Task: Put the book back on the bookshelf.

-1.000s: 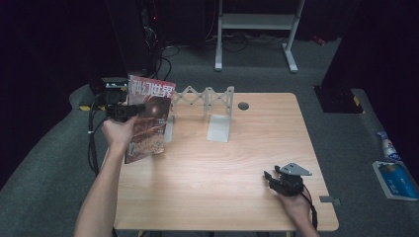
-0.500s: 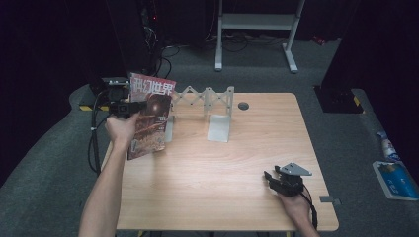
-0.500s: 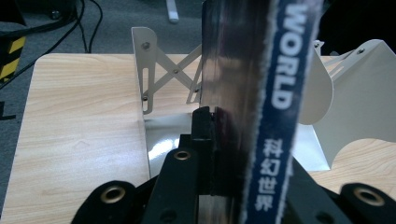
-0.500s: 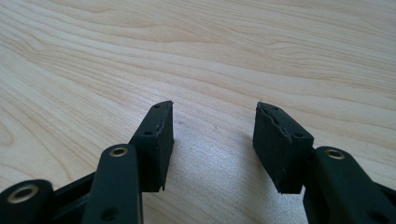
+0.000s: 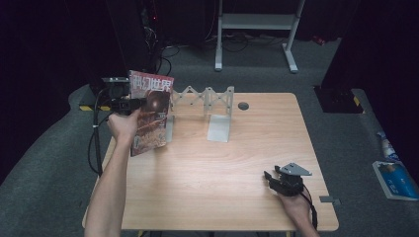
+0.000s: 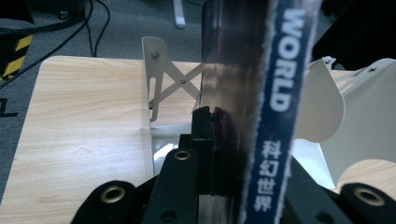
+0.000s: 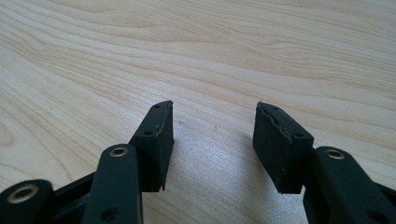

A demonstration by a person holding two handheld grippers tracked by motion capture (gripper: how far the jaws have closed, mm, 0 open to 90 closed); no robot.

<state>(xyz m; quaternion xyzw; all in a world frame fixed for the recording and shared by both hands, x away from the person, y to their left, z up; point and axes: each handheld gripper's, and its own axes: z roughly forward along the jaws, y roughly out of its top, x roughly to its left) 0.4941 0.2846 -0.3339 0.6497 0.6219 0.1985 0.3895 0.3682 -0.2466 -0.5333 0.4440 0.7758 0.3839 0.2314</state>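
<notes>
Both grippers are mine: my left gripper (image 5: pixel 129 104) clamps a magazine (image 5: pixel 150 111) upright beside the rack (image 5: pixel 207 98); my right gripper (image 7: pixel 212 140) gapes empty.

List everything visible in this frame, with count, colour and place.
magazine: one, dark reddish cover, blue spine, held upright at the table's far left.
rack: one, white, expanding with upright dividers, at the table's far edge.
table: one, light wood.
grommet: one, dark, round, far edge right of the rack.
frame: one, white metal, on the floor beyond the table.
packets: blue and white, on the floor at right; count unclear.
left gripper: black, shut on the magazine.
right gripper: black, open, low over the table's near right.
</notes>
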